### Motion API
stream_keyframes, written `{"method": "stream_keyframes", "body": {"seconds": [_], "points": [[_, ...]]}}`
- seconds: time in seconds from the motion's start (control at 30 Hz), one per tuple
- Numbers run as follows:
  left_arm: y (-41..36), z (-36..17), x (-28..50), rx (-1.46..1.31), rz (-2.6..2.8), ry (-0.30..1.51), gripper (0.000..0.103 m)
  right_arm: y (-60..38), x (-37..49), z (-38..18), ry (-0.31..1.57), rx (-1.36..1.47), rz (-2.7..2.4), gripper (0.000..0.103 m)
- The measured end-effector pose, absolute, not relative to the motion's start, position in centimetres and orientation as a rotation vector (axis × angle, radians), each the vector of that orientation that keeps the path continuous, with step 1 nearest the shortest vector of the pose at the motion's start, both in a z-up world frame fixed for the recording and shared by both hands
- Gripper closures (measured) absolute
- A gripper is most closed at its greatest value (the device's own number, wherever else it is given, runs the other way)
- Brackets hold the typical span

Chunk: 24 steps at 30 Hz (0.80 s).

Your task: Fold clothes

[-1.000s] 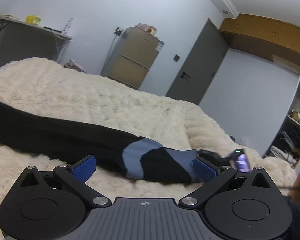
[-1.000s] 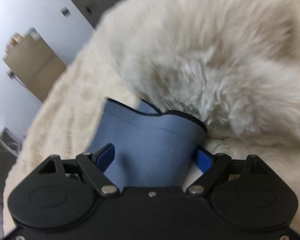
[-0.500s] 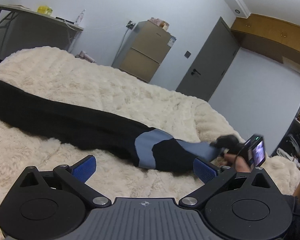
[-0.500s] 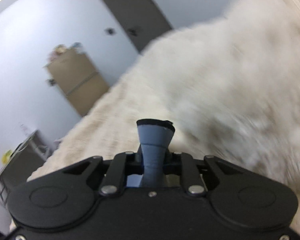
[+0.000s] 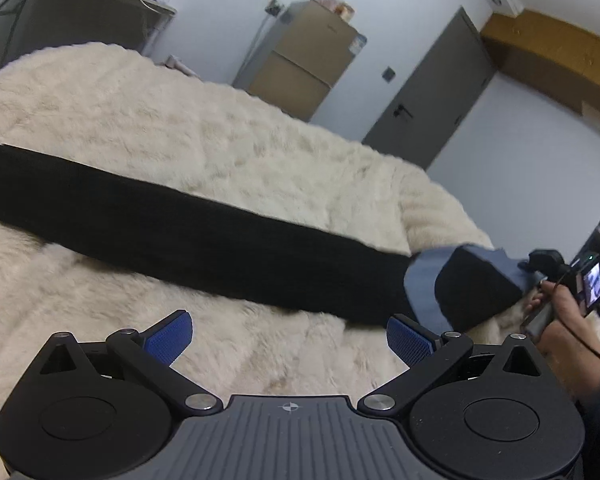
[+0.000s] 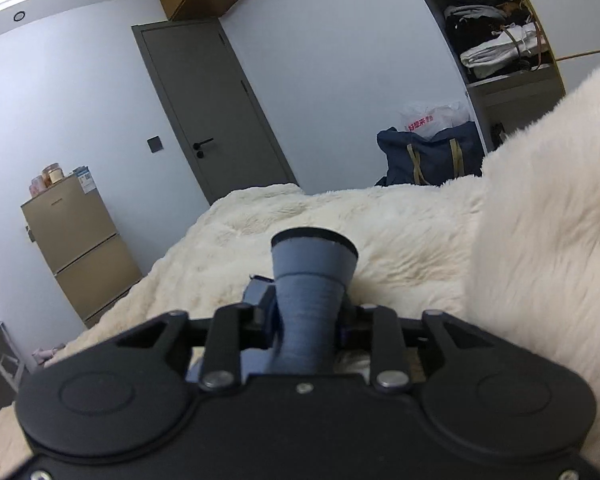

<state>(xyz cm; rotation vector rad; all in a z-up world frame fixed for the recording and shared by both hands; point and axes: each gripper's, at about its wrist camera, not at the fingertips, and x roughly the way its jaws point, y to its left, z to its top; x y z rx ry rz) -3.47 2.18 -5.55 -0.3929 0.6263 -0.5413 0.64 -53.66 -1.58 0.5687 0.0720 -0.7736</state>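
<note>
A long black garment (image 5: 180, 224) lies stretched across the fluffy cream blanket (image 5: 220, 132). Its blue-and-black end (image 5: 424, 280) is raised off the bed at the right. My right gripper (image 6: 306, 320) has the blue cuff (image 6: 312, 264) bunched between its fingers, which press on it while the jaws are opening. The cuff's dark-edged mouth sticks out past the fingertips. A person's hand (image 5: 560, 312) holds that gripper at the right edge of the left wrist view. My left gripper (image 5: 288, 332) stands open just above the blanket, in front of the garment, with nothing between its blue pads (image 5: 168, 336).
A raised fold of blanket (image 6: 548, 208) stands close on the right. Beyond the bed are a tan fridge (image 5: 300, 64), a grey door (image 5: 428, 88), a desk (image 5: 80, 4), a dark blue bag (image 6: 432, 156) and open shelves with clothes (image 6: 496, 24).
The right gripper closed on the blue cuff, then lifted it up and to the right off the blanket. The left gripper sank a little toward the bed and stayed open.
</note>
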Motion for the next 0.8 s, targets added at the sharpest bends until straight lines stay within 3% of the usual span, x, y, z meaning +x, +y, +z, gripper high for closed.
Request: {"method": "stream_keyframes", "body": {"seconds": [0.07, 0.17, 0.2, 0.23, 0.27, 0.3, 0.37, 0.63, 0.8], "points": [[1.9, -5.3, -3.7, -0.375, -0.557, 0.609, 0.0, -53.8, 0.5, -1.8, 0.073, 0.562, -0.738, 0.041], [2.3, -5.2, -3.9, -0.386, -0.561, 0.612, 0.0, -53.4, -0.3, -2.1, 0.075, 0.545, -0.674, 0.035], [2.4, -5.3, -3.9, -0.388, -0.562, 0.612, 0.0, -53.3, -0.3, -2.2, 0.085, 0.534, -0.661, 0.041], [2.7, -5.2, -3.9, -0.384, -0.565, 0.611, 0.0, -53.4, -0.5, -2.2, 0.093, 0.535, -0.65, 0.066], [2.9, -5.1, -3.9, -0.374, -0.566, 0.61, 0.0, -53.6, -0.8, -2.0, 0.092, 0.55, -0.651, 0.085], [3.1, -4.9, -4.0, -0.36, -0.568, 0.603, 0.0, -53.8, -1.0, -1.8, 0.085, 0.561, -0.655, 0.085], [4.0, -4.4, -4.1, -0.34, -0.559, 0.573, 0.0, -53.1, -1.4, -0.4, 0.051, 0.516, -0.644, 0.097], [10.6, -3.3, -4.1, -0.375, -0.396, 0.45, 0.0, -37.6, 0.7, 8.2, -0.072, 0.07, -0.416, 0.097], [16.9, -2.8, -4.8, -0.457, -0.264, 0.364, 0.0, -21.7, 2.5, 9.6, -0.097, -0.134, -0.193, 0.096]]}}
